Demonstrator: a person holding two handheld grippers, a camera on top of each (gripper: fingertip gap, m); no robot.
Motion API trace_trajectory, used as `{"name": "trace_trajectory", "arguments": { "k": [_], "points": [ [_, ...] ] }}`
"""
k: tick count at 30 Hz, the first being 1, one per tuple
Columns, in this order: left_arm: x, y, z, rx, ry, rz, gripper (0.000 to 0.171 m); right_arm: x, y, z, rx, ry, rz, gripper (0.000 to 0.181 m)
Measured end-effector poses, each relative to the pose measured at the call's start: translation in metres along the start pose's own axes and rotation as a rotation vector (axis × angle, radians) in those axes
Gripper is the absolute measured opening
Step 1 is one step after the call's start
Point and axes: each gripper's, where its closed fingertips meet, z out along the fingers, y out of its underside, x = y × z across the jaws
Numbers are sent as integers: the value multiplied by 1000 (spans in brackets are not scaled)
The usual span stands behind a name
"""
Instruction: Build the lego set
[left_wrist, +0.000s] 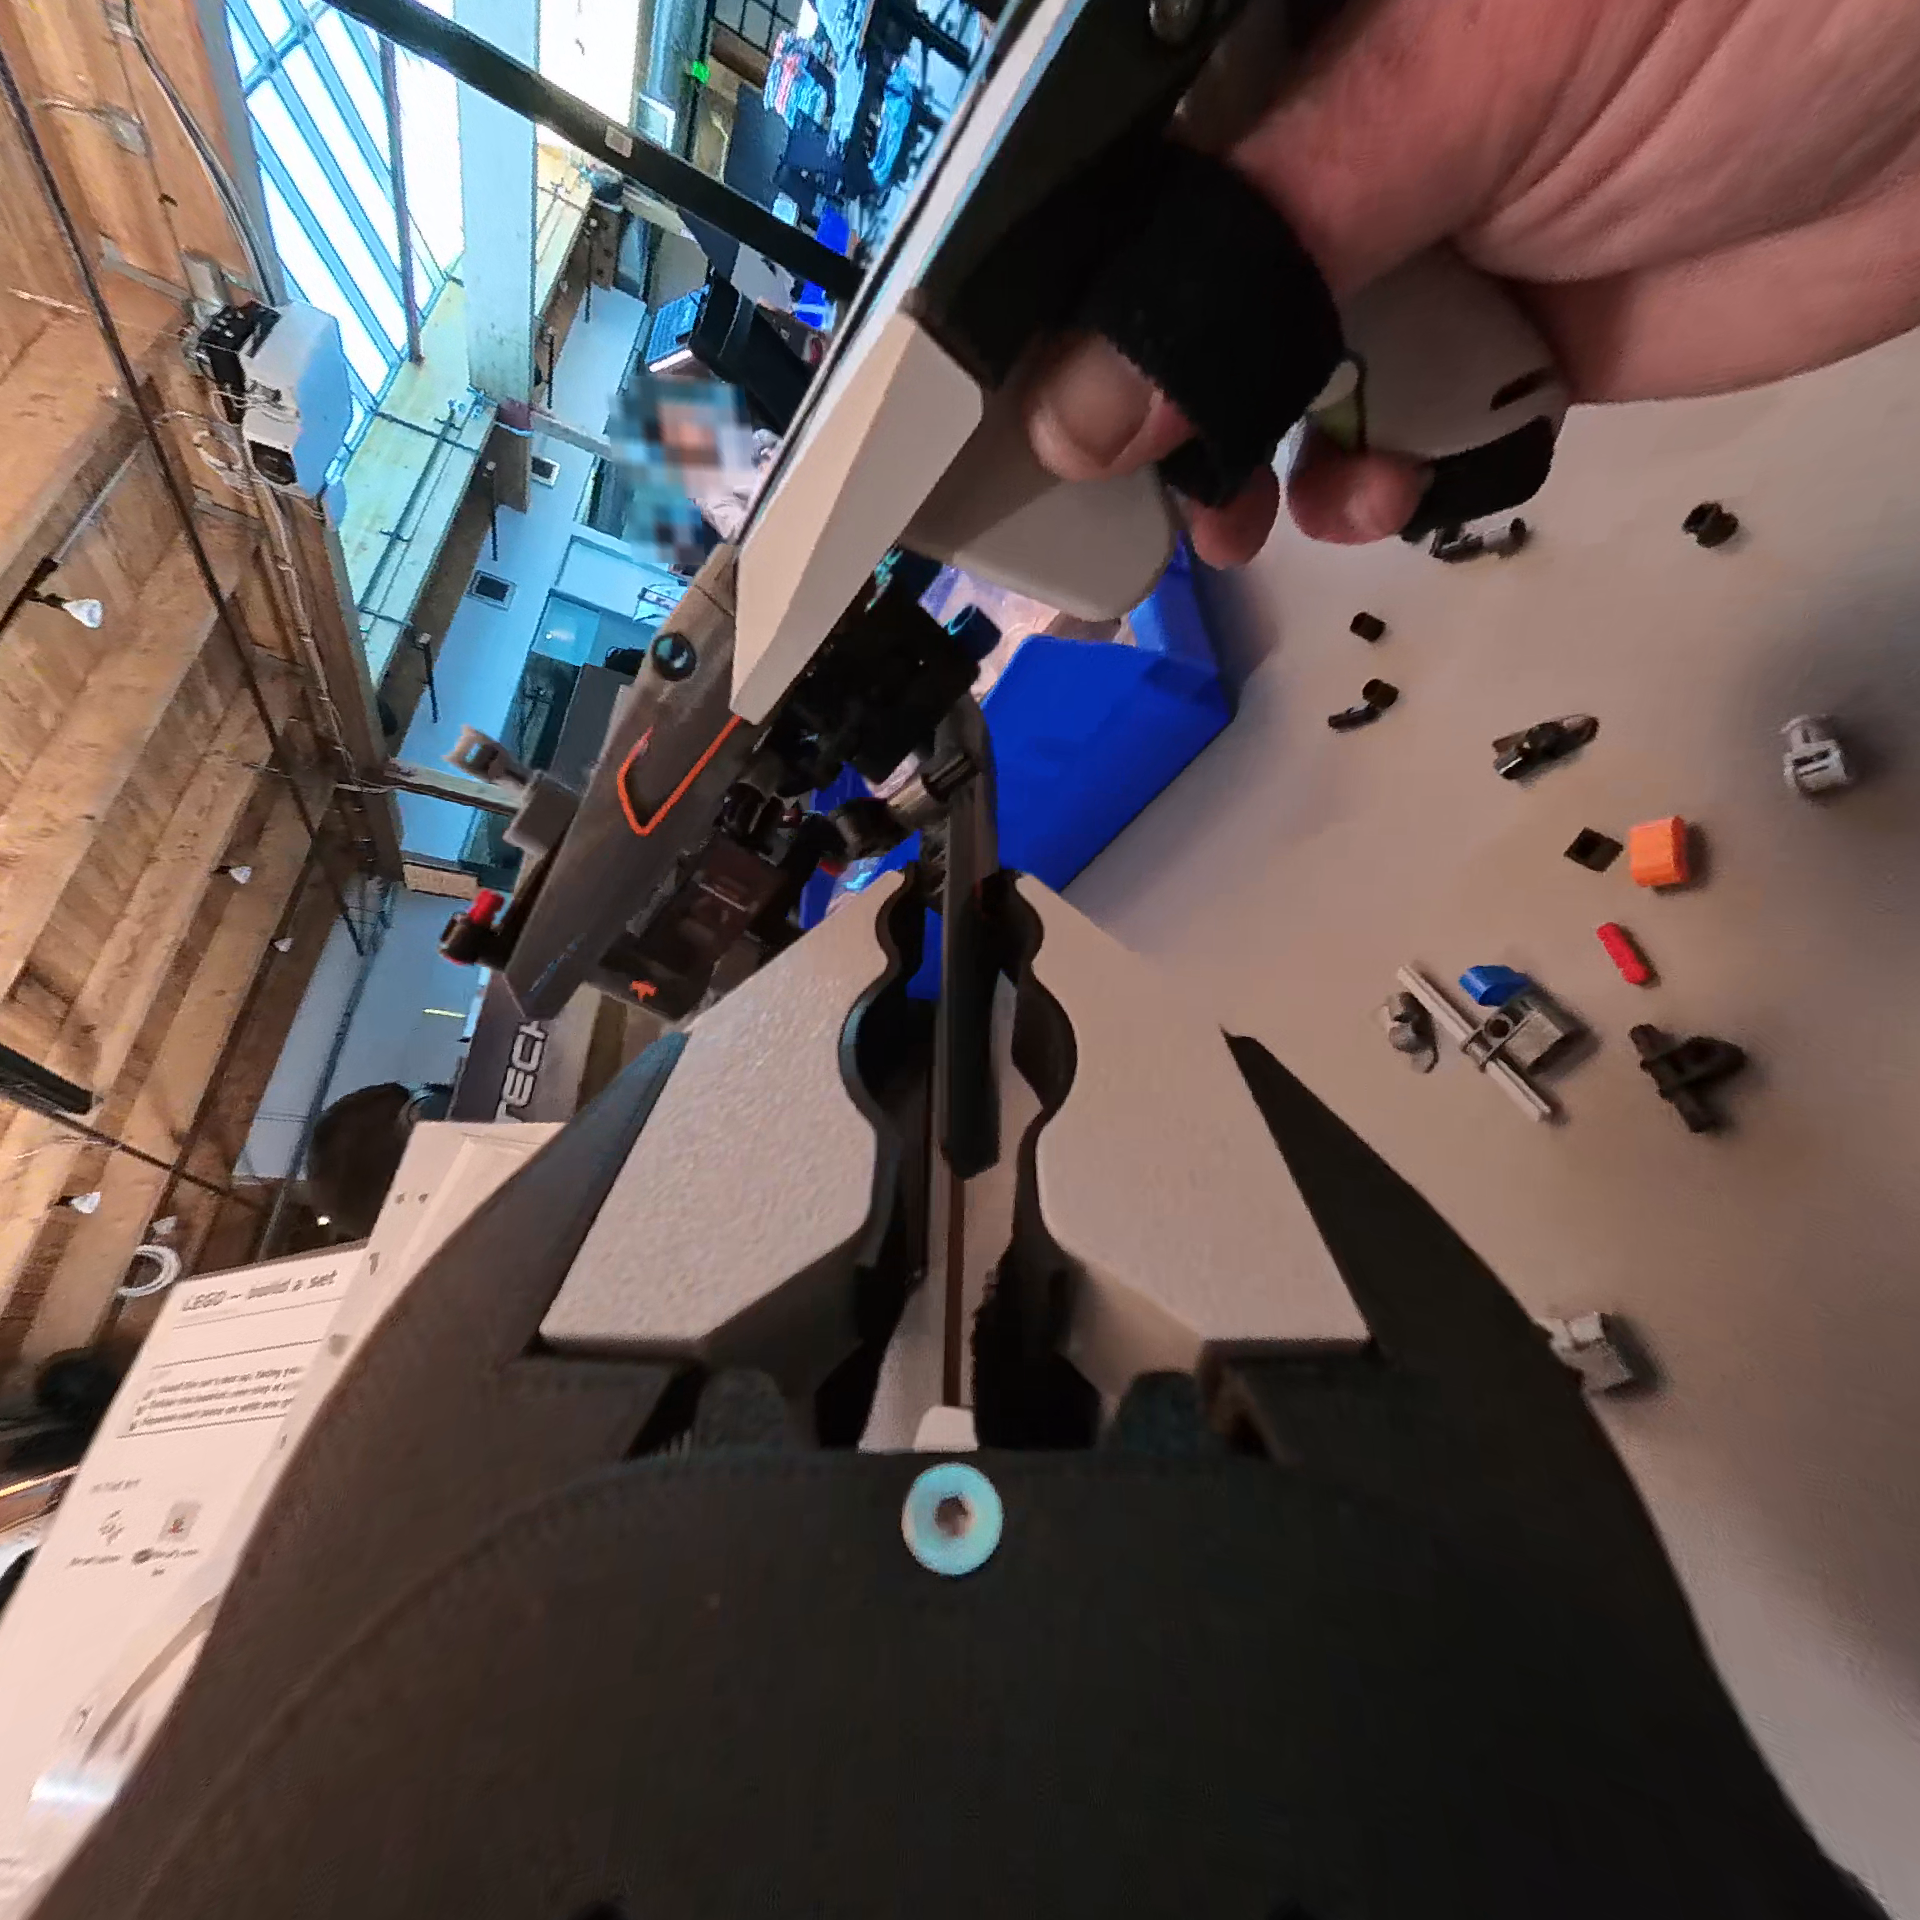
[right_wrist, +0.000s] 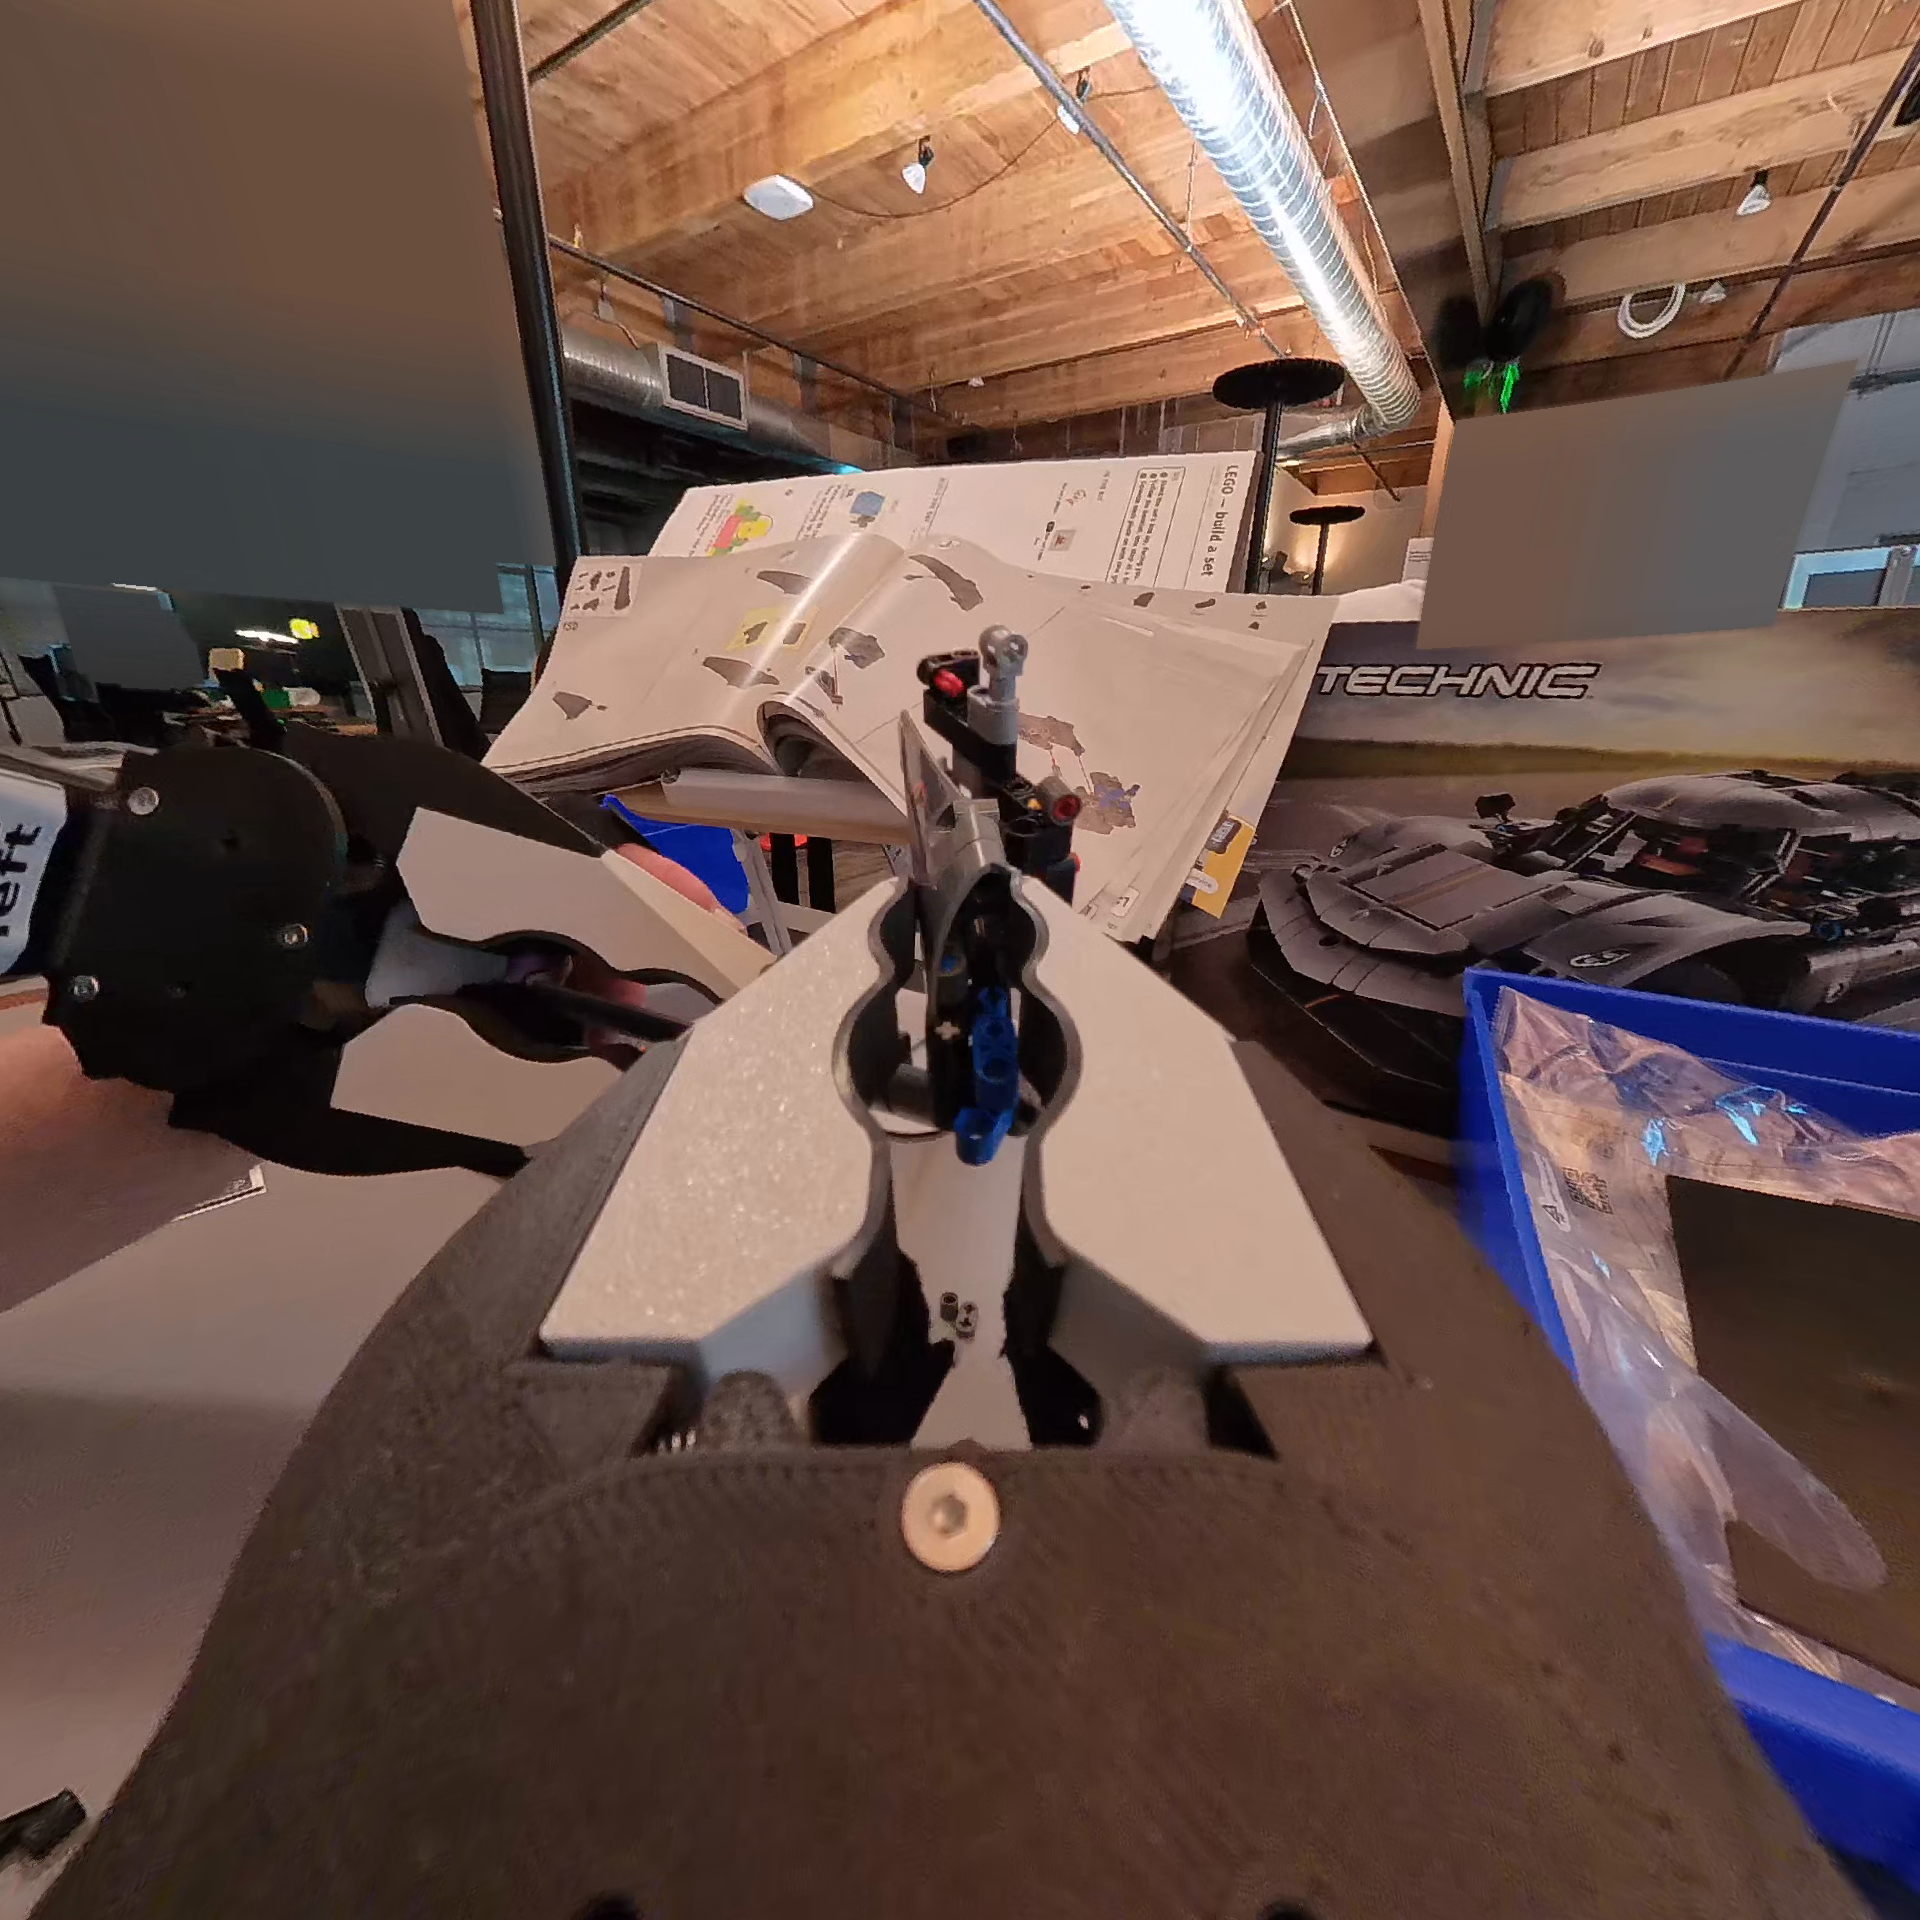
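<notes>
The right gripper (right_wrist: 961, 987) has its jaws closed on a partly built lego assembly (right_wrist: 971, 883), grey and black with a blue beam low between the jaws; its top stands above them, bearing red pins and a grey rod; the left gripper (right_wrist: 665, 935) reaches in from the left, close beside it; behind, an open instruction booklet (right_wrist: 831, 665) leans on a stand; the set's box (right_wrist: 1558, 831) stands to the right; a blue bin (right_wrist: 1496, 1143) holding clear plastic bags (right_wrist: 1662, 1195) sits nearest right.

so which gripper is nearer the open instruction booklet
Right. The right gripper, shut on the lego assembly, is just before the booklet; the left gripper sits off to its left.
</notes>
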Motion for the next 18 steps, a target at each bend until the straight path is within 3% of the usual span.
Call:
{"name": "trace_trajectory", "arguments": {
  "k": [6, 9, 13, 18],
  "points": [
    [-5, 3, 0, -15, -24, -7, 10, 1, 0, 1, 2, -3, 22, 17],
    [-10, 4, -2, -18, -42, -5, 9, 5, 0, 0, 5, 18, 27, 27],
    [-15, 2, -5, -11, -62, 7, 8, 1, 13, 7, -52, -28, 83, 31],
    [-10, 1, -6, -18, -49, 54, 9, -4, 20, 9, -78, -64, 108, 17]
  ]
}}
